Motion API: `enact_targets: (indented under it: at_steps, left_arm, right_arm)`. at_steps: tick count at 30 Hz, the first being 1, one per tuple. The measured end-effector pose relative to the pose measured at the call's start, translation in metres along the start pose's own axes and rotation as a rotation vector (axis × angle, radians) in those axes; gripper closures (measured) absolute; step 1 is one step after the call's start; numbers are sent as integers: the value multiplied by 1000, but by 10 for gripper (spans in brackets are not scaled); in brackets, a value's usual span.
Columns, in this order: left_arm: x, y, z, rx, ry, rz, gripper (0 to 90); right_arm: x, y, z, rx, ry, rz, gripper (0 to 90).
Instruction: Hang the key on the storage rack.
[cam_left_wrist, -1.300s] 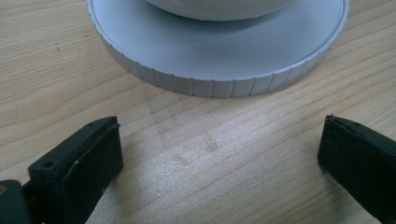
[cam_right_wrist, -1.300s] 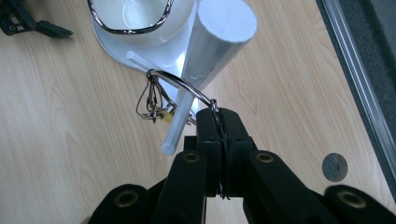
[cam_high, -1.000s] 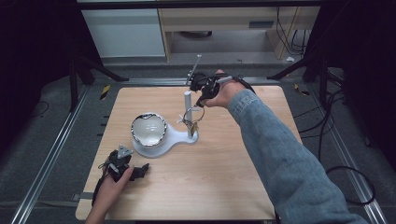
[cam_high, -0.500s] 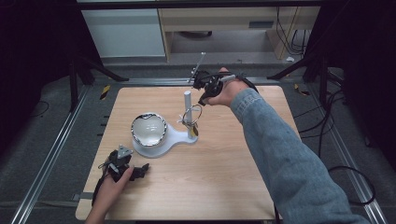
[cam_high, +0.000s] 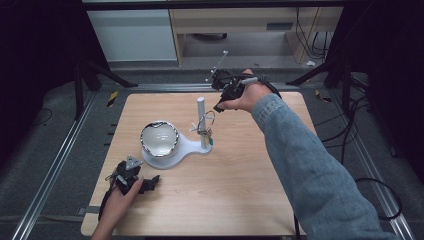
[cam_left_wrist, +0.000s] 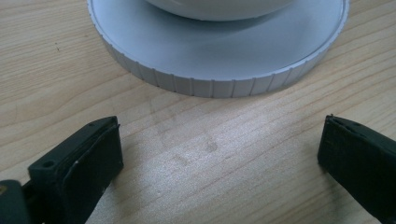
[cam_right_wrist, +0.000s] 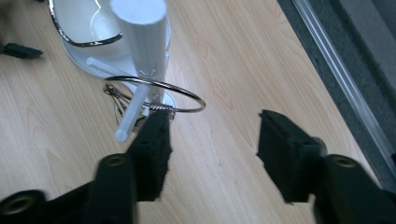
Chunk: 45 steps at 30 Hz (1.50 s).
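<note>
A white stand (cam_high: 192, 146) sits mid-table with a shiny bowl (cam_high: 159, 138) on its round base and an upright post (cam_high: 201, 107). A thin silver ring (cam_right_wrist: 159, 93) hangs on the post's white cross peg (cam_right_wrist: 133, 109), and small trinkets (cam_high: 206, 134) dangle below it. My right gripper (cam_right_wrist: 215, 126) hovers just behind the post and has just been opening. Nothing is between its jaws, and the ring lies just past the left jaw's tip. My left gripper (cam_left_wrist: 219, 140) rests on the table at the front left, wide open, facing the stand's ribbed base (cam_left_wrist: 219, 60).
The wooden table (cam_high: 240, 200) has bare wood to the right of the stand and in front of it. A metal rail (cam_right_wrist: 345, 88) runs along the table's edge close behind my right gripper. White cabinets (cam_high: 135, 35) stand beyond the far end.
My right gripper's hand has drawn slightly back and to the right, away from the post. The left hand and its gripper have stayed put.
</note>
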<state>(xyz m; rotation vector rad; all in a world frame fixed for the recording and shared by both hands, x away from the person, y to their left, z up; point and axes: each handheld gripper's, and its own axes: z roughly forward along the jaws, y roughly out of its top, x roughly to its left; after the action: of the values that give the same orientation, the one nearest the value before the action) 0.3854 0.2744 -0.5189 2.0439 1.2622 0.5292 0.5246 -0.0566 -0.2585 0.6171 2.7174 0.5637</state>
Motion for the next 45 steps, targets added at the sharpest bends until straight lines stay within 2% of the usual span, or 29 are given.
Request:
enact_targets:
  at_steps: [2,7,10,14,16,21,28,29,32,37,39,40,41,45]
  left_arm:
    - [0,0,0,0,0,0,0]
    - [0,0,0,0,0,0,0]
    - [0,0,0,0,0,0,0]
    - [0,0,0,0,0,0,0]
    - [0,0,0,0,0,0,0]
    - [0,0,0,0,0,0,0]
    - [0,0,0,0,0,0,0]
    - [0,0,0,-1,0,-1,0]
    - [0,0,0,-1,0,-1,0]
    - [0,0,0,0,1,-1,0]
    - [0,0,0,0,1,0,0]
    - [0,0,0,0,1,0,0]
    - [0,0,0,0,1,0,0]
    - [0,0,0,2,0,0,0]
  right_arm:
    - [-2,0,0,0,-6,7,397]
    - [-3,-2,0,3,-24,9,278]
    - [-4,-3,1,11,-50,12,203]
    - [-6,-5,0,8,-62,21,138]
    - [-6,-6,-1,6,-61,34,121]
    - [-6,-12,-6,-5,-73,19,72]
    - [-6,-27,-11,-22,-95,30,58]
    - [-8,-35,-12,-34,-113,41,56]
    - [-10,-46,-14,-49,-128,56,66]
    - [-15,-75,-11,-51,-164,106,91]
    - [-17,-88,-9,-58,-168,139,97]
    - [-17,-88,-9,-58,-168,139,97]
    - [-17,-102,-7,-67,-178,154,104]
    - [-17,-125,-1,-89,-182,183,111]
